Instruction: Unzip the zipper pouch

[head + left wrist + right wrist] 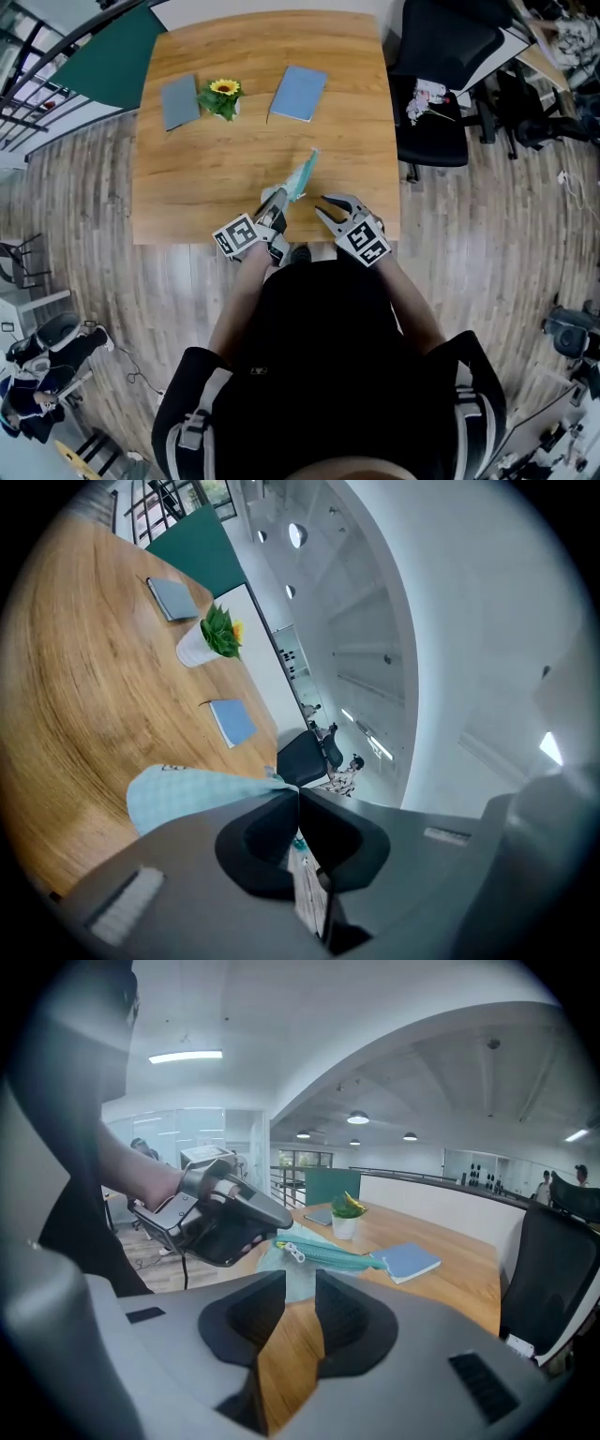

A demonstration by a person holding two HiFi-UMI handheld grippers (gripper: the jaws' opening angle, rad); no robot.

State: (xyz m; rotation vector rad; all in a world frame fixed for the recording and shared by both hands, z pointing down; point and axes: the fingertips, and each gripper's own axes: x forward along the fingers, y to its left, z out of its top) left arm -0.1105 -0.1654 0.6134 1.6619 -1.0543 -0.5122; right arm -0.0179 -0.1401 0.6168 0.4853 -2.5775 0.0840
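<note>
**Pouch pinned at its near end, pull tab not yet taken**

I judge the step in hand to be getting my right gripper onto the zipper pull. To do it well, I should keep the left grip firm so the zipper line stays taut. I should bring the right jaws square to the small tab and close on the tab alone, not the fabric. The draw then runs straight along the teeth toward the far end.

Near the table's near edge, my left gripper is clamped tight on the teal zipper pouch, with its near end pinched between the pads. The right gripper sits just right of it, jaws partly apart with only bare wood between them, touching nothing. The pouch stretches away toward the far right. Beyond it stand a potted sunflower, a grey notebook to its left and a blue notebook to its right.
</note>
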